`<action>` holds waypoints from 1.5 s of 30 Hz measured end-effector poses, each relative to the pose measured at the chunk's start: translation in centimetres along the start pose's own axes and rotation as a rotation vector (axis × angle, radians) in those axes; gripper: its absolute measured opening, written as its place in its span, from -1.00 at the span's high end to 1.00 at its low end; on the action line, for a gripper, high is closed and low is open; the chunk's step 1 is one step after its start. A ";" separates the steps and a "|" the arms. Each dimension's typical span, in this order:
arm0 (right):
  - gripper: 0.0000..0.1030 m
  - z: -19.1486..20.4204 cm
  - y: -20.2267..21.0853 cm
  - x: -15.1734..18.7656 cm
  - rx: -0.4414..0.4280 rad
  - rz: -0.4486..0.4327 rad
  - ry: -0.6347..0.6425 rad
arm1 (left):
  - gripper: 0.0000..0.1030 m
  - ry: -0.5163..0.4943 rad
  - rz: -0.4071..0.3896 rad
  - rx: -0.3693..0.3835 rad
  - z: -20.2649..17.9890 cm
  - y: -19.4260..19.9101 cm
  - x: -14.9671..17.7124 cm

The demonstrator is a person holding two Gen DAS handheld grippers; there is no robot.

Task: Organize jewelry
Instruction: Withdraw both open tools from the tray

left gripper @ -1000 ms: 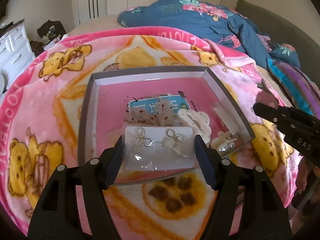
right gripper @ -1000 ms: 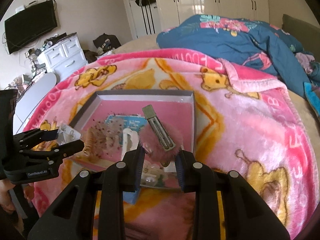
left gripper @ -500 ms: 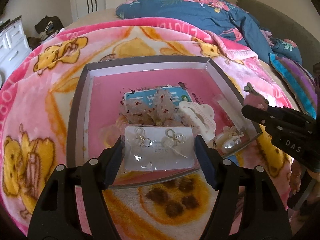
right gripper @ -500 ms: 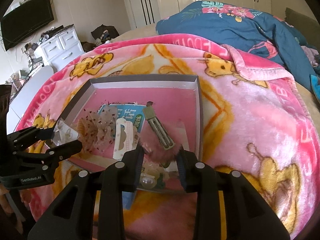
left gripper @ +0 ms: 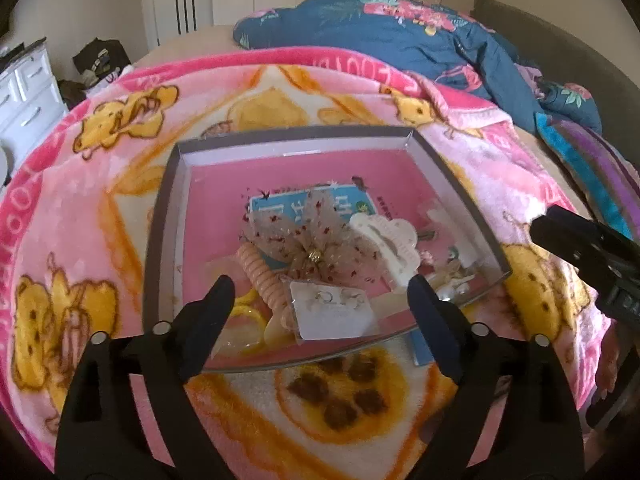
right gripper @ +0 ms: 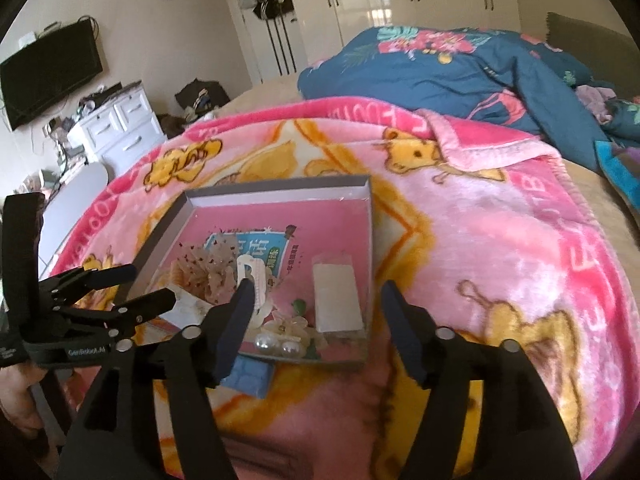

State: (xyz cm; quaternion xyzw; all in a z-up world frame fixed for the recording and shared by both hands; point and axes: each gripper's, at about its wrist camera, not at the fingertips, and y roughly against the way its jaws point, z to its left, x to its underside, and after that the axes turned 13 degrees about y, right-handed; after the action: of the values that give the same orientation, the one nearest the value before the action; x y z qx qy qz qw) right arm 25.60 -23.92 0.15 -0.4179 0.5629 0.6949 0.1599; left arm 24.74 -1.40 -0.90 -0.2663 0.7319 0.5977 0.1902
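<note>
Both tongs now spread wide and empty. Left gripper (left gripper: 320,300) has dropped the clear-sleeved white earring card (left gripper: 332,314) at the near edge of the shallow grey-walled pink tray (left gripper: 160,236). Right gripper (right gripper: 316,316) has let go its fluffy pink clip, no longer visible. Two items filed.

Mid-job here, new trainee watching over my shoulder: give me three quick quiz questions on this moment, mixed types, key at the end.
1. True or false: the left gripper is clamped on the earring card.
2. Multiple choice: the two pearls lie A) on the blanket, B) in the tray's near corner, C) between the right gripper's fingers.
3. Fill in: the white hair claw lies to the ___ of the speckled tulle bow in the left wrist view.

Key: 1 false, the card lies loose in the tray; 2 B; 3 right.
</note>
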 end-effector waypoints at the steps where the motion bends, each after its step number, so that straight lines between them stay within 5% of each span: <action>1: -0.36 -0.1 0.7 0.1 0.005 -0.010 -0.002 | -0.64 0.000 -0.009 0.001 -0.1 0.5 0.0; 9: -0.59 -0.1 6.6 1.1 0.019 -0.092 -0.008 | -0.77 0.005 -0.071 0.014 -0.7 4.7 0.1; 25: -0.59 3.1 14.2 2.9 0.013 -0.178 0.061 | -0.79 0.020 -0.156 0.020 -0.2 11.7 3.0; 45: -0.60 4.6 15.6 8.2 -0.011 -0.125 0.025 | -0.79 -0.016 -0.149 -0.003 -0.7 13.6 7.5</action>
State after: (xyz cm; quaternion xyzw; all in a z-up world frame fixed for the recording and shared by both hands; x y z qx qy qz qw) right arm 7.98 -26.65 4.12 -0.4618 0.5337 0.6815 0.1936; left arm 10.50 -1.39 5.27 -0.3153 0.7075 0.5854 0.2396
